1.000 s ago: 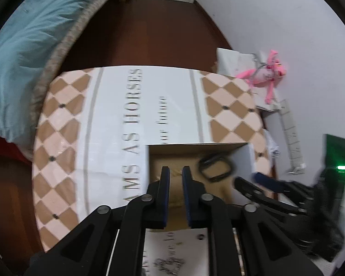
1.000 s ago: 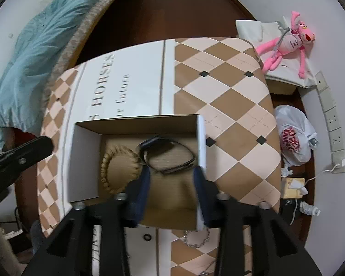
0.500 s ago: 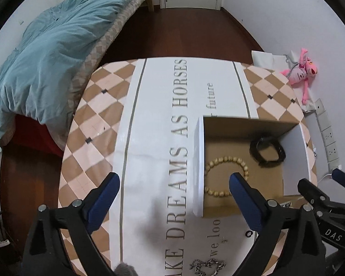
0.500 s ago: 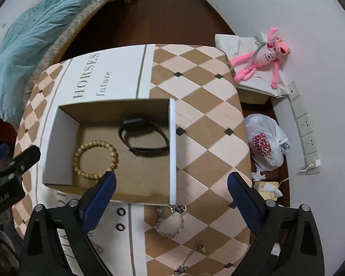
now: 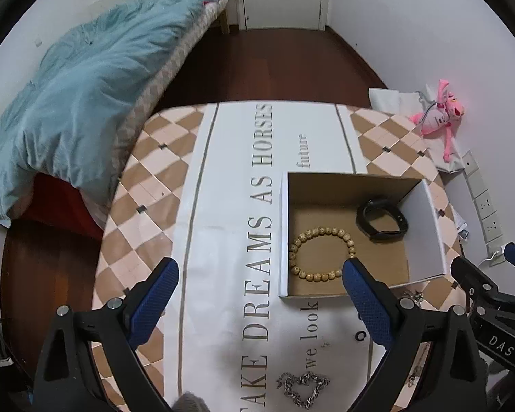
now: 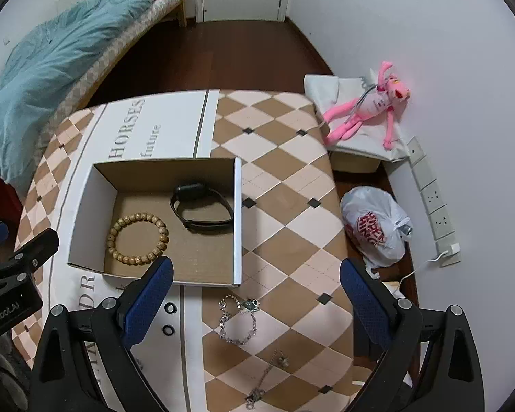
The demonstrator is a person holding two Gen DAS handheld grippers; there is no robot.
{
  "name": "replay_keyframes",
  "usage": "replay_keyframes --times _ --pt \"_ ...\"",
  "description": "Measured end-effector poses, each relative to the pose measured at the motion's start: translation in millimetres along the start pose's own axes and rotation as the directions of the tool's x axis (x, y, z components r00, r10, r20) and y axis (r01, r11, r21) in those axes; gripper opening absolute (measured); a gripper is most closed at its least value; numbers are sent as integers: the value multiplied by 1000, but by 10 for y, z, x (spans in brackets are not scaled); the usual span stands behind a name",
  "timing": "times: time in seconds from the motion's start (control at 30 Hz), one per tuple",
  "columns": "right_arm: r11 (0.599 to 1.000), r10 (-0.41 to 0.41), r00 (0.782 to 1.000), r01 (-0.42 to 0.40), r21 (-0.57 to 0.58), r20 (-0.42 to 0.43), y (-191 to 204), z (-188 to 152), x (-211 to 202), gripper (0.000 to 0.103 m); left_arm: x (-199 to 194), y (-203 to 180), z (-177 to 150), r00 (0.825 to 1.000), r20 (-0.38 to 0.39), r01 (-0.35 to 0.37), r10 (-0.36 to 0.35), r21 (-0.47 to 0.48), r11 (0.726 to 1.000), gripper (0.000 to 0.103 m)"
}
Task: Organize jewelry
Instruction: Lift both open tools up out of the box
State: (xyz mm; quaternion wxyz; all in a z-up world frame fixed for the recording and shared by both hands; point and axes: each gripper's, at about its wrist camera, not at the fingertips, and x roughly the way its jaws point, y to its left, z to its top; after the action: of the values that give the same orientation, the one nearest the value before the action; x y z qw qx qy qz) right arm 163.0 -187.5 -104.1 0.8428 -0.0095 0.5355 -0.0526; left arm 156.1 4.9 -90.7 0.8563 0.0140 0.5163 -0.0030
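An open cardboard box (image 5: 425, 240) (image 6: 86, 206) stands on the table. In it lie a wooden bead bracelet (image 5: 321, 254) (image 6: 137, 238) and a black wristband (image 5: 382, 219) (image 6: 202, 211). On the cloth in front of the box lie a silver bracelet (image 6: 238, 319), two small black rings (image 6: 170, 319), a silver necklace (image 6: 267, 377) and a silver heart-shaped chain (image 5: 302, 389). My left gripper (image 5: 259, 302) is open and empty above the cloth, left of the box. My right gripper (image 6: 255, 298) is open and empty above the silver bracelet.
The table wears a checkered cloth (image 6: 285, 185) with printed words. A bed with a blue duvet (image 5: 75, 103) is at the left. A pink plush toy (image 6: 370, 106), a white plastic bag (image 6: 376, 226) and wall sockets (image 6: 436, 206) are at the right.
Both grippers have opened wide from nearly shut inside the box and pulled back and up. The bead bracelet and the wristband now lie free in the box.
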Motion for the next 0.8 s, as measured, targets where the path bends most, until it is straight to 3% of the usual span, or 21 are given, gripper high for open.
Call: replay_keyframes --times 0.37,0.8 --pt "1000 12 994 -14 27 105 -116 -156 -653 99 -629 -42 -121 996 91 22 -25 25 999 97" --pt "996 60 981 -73 61 187 -230 -240 -1191 99 -986 -34 -219 992 115 45 -45 2 999 97"
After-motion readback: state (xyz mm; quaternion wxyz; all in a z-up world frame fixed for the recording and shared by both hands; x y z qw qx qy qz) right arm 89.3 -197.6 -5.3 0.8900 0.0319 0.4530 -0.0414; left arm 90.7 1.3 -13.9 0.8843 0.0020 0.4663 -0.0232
